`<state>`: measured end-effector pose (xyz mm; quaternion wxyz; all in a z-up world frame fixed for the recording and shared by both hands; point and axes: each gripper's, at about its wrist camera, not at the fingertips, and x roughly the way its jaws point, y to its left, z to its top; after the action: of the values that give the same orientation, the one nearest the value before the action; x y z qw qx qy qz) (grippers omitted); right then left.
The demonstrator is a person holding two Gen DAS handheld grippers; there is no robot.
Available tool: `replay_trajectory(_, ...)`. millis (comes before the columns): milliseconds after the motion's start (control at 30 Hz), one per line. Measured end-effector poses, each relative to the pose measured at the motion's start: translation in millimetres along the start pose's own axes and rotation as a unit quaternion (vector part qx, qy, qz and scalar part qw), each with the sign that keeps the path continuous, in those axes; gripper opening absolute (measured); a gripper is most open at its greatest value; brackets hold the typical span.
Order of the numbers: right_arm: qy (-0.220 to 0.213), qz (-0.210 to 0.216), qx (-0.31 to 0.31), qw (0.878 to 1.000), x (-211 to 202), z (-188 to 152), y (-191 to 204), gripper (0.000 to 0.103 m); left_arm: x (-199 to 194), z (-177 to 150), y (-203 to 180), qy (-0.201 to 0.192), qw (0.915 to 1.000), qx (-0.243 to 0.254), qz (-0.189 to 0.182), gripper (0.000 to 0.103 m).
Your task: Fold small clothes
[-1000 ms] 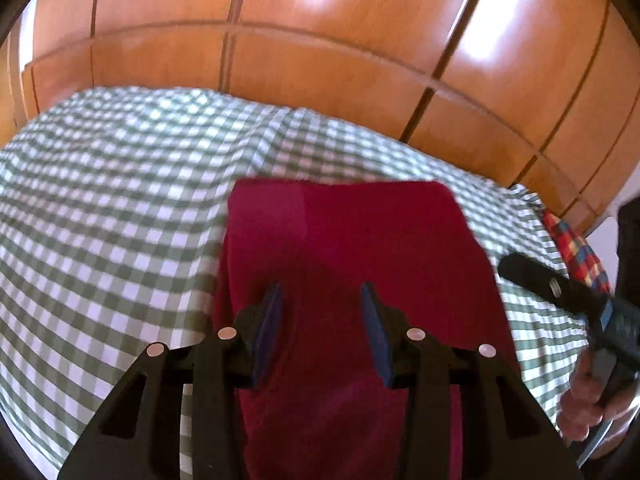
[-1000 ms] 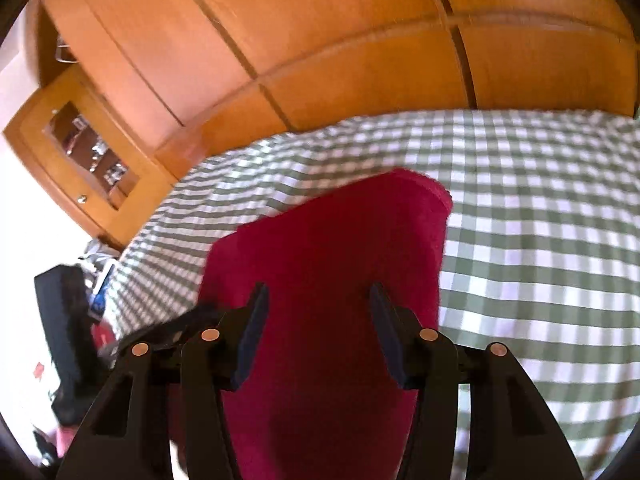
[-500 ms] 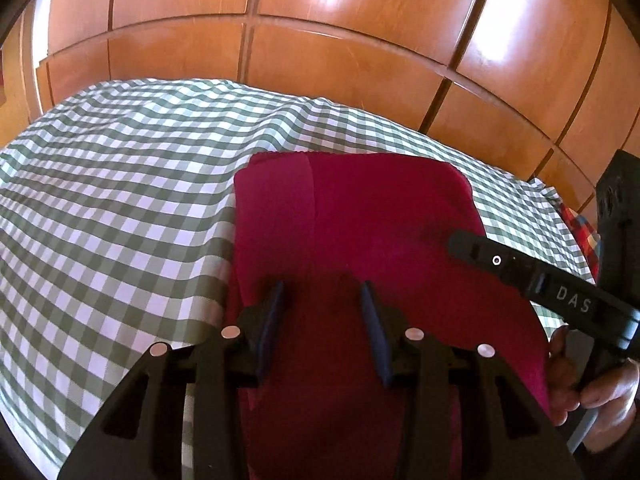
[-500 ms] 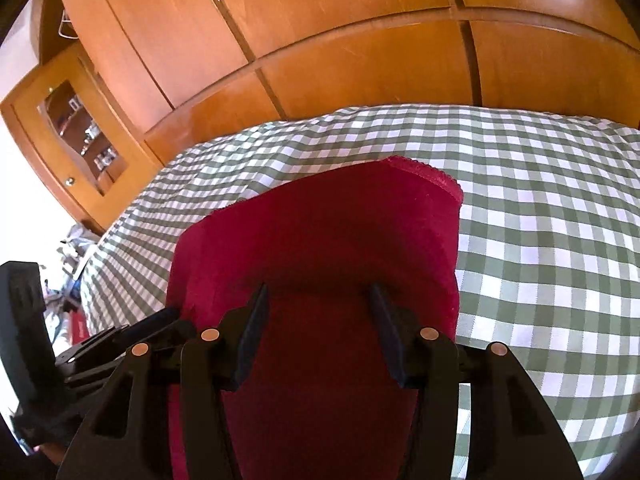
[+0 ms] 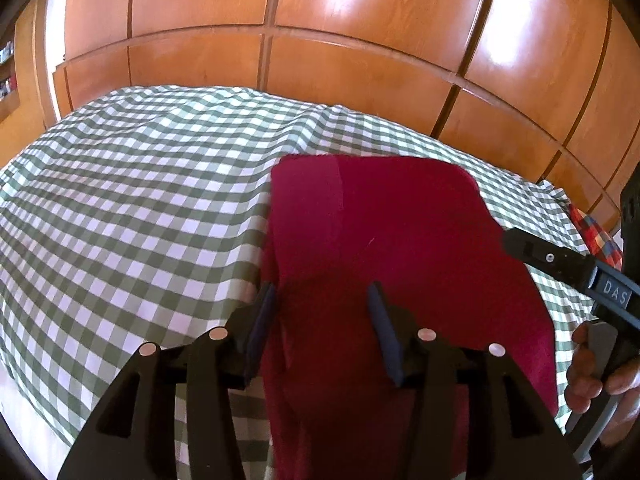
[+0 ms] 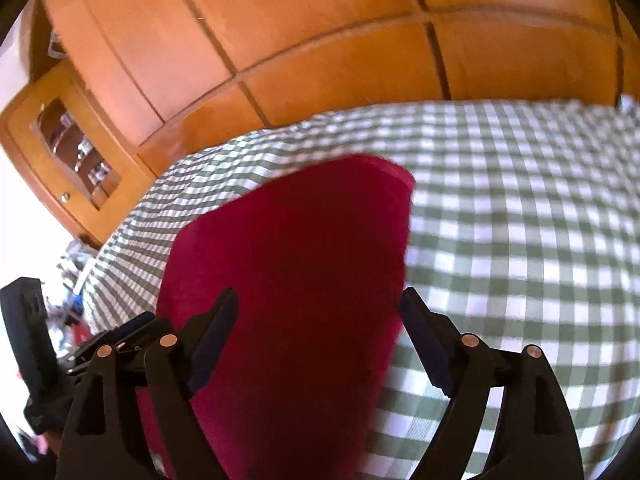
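The bed with the green and white checked cover (image 5: 132, 216) fills the left side of the left wrist view, and behind it stands a shiny brown wooden wardrobe (image 5: 360, 52). On the cover lies the dark red soft cloth (image 5: 384, 224), folded into a neat shape with a flat far edge.

The left hand-held gripper (image 5: 322, 300) sits low over the near left part of the red cloth. Its jaws have just been opening a little. The cloth lies between them, but the blue pads do not seem to press on it, so it looks let go.

Further right, the right hand-held gripper (image 6: 320, 312) is wide open. Its jaws have just been opening too. The red cloth's right edge runs under the gap, and nothing is pinched.

Far right in the left view, a bit of bright checked fabric in red, blue and yellow (image 5: 596, 232) peeks out at the bed's edge.

What could go wrong? I think a pad could snag the soft cloth as the grippers pull away. That would drag the top layer and undo the fold.
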<state>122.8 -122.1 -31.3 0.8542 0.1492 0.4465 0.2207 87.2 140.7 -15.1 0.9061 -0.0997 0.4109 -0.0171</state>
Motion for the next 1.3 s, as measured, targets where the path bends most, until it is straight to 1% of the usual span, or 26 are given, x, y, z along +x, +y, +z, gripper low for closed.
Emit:
replay_trajectory(67, 0.009, 0.012, 0.019, 1.0, 4.1, -1.1, -11.7, 0.084, 1.0, -2.7, 1.8, 0.003, 1.0, 0.0, -0.003, 0.049)
replay_trajectory(133, 0.019, 0.028, 0.035, 0.999, 10.4, 0.3, -22.0, 0.084, 2.1, -5.1, 2.3, 0.003, 1.0, 0.003, -0.005, 0.049)
replay_trajectory(233, 0.036, 0.067, 0.058, 0.995, 21.4, 4.2, -33.6, 0.084, 4.8, -9.2, 5.8, 0.006, 0.9999, 0.001, -0.012, 0.05)
replay_trajectory(300, 0.047, 0.087, 0.058, 0.993, 28.0, 5.2, -34.6, 0.084, 6.5, -11.2, 10.2, 0.01, 0.9997, -0.007, -0.023, 0.051)
replay_trajectory(333, 0.06, 0.106, 0.053, 0.991, 34.6, 5.3, -33.2, 0.084, 8.0, -12.1, 13.4, 0.012, 0.9994, -0.013, -0.031, 0.051)
replay_trajectory(433, 0.074, 0.127, 0.045, 0.988, 48.3, 4.8, -30.2, 0.084, 11.6, -14.3, 18.0, 0.016, 0.9985, -0.028, -0.044, 0.053)
replay_trajectory(500, 0.073, 0.138, 0.058, 0.986, 55.5, 7.0, -33.0, 0.08, 16.3, -17.2, 22.4, 0.018, 0.9974, -0.04, -0.056, 0.054)
replay_trajectory(600, 0.075, 0.155, 0.057, 0.983, 53.3, 4.1, -29.1, 0.06, 21.0, -20.4, 28.7, 0.018, 0.995, -0.061, -0.077, 0.054)
replay_trajectory(633, 0.073, 0.156, 0.051, 0.984, 49.6, 4.0, -26.5, 0.052, 21.6, -21.2, 29.9, 0.017, 0.9944, -0.065, -0.081, 0.054)
replay_trajectory(667, 0.068, 0.152, 0.038, 0.985, 43.7, 4.1, -20.6, 0.046, 22.1, -22.1, 30.1, 0.015, 0.9942, -0.067, -0.083, 0.053)
replay_trajectory(800, 0.041, 0.129, -0.007, 0.991, 14.8, 6.9, -0.4, 0.041, 19.2, -24.5, 25.4, 0.006, 0.9932, -0.063, -0.098, 0.038)
replay_trajectory(900, 0.004, 0.108, -0.029, 0.994, -19.2, 14.2, 6.0, 0.04, 19.1, -19.8, 16.0, 0.007, 0.9931, -0.055, -0.103, 0.037)
replay_trajectory(967, -0.027, 0.09, -0.038, 0.995, -44.3, 21.1, 3.5, 0.039, 22.2, -12.0, 5.3, 0.01, 0.9918, -0.049, -0.118, 0.036)
replay_trajectory(1067, -0.08, 0.047, -0.038, 0.995, -88.8, 33.2, -14.8, 0.039, 28.4, 5.6, -28.0, 0.005, 0.9903, -0.018, -0.138, 0.035)
replay_trajectory(1133, -0.117, 0.01, -0.022, 0.993, -117.8, 35.7, -37.2, 0.039, 35.3, 22.6, -61.4, -0.004, 0.9888, 0.009, -0.149, 0.035)
replay_trajectory(1200, -0.156, -0.029, 0.032, 0.987, -147.3, 30.2, -75.0, 0.039, 44.2, 43.1, -100.9, -0.013, 0.9856, 0.038, -0.164, 0.03)
replay_trajectory(1233, -0.169, -0.045, 0.056, 0.983, -157.1, 24.9, -90.6, 0.039, 48.1, 52.3, -120.8, -0.016, 0.9834, 0.053, -0.173, 0.03)
replay_trajectory(1300, -0.199, -0.095, 0.133, 0.966, -179.0, 4.0, -139.8, 0.039, 57.1, 66.9, -165.4, -0.014, 0.9787, 0.086, -0.186, 0.03)
